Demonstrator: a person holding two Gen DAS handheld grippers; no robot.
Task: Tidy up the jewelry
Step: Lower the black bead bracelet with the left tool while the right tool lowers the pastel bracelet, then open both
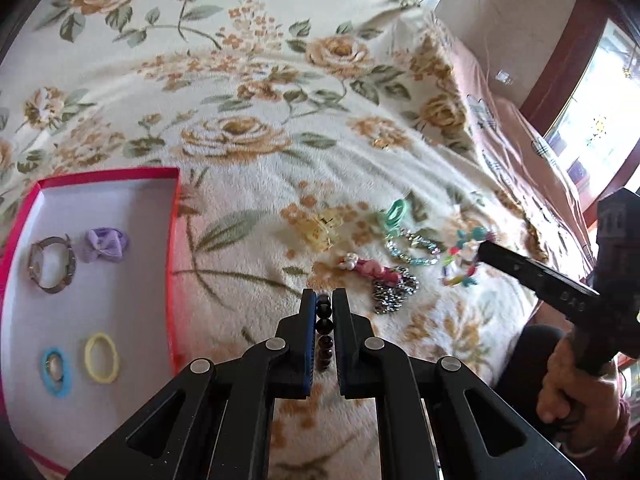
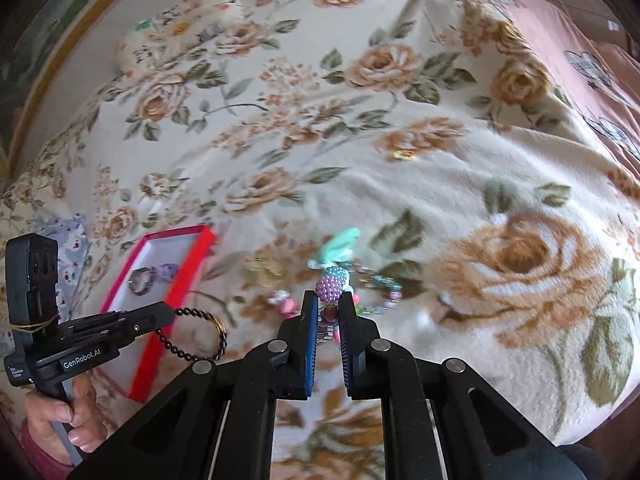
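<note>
My left gripper (image 1: 324, 300) is shut on a dark beaded bracelet (image 1: 323, 332), held above the floral blanket; the bracelet hangs from it as a loop in the right wrist view (image 2: 196, 334). My right gripper (image 2: 328, 300) is shut on a colourful beaded bracelet (image 2: 330, 286), also seen in the left wrist view (image 1: 464, 256). A red box (image 1: 174, 240) with a white inside holds a watch (image 1: 52, 264), a purple bow (image 1: 105, 244), a blue tie (image 1: 54, 372) and a yellow tie (image 1: 102, 358).
On the blanket lie a yellow hair clip (image 1: 320, 228), a green hair tie (image 1: 394, 212), a crystal bracelet (image 1: 412, 246), a pink charm (image 1: 372, 268) and a silver chain (image 1: 394, 292). The bed's pink sheet (image 1: 520, 152) is at the right.
</note>
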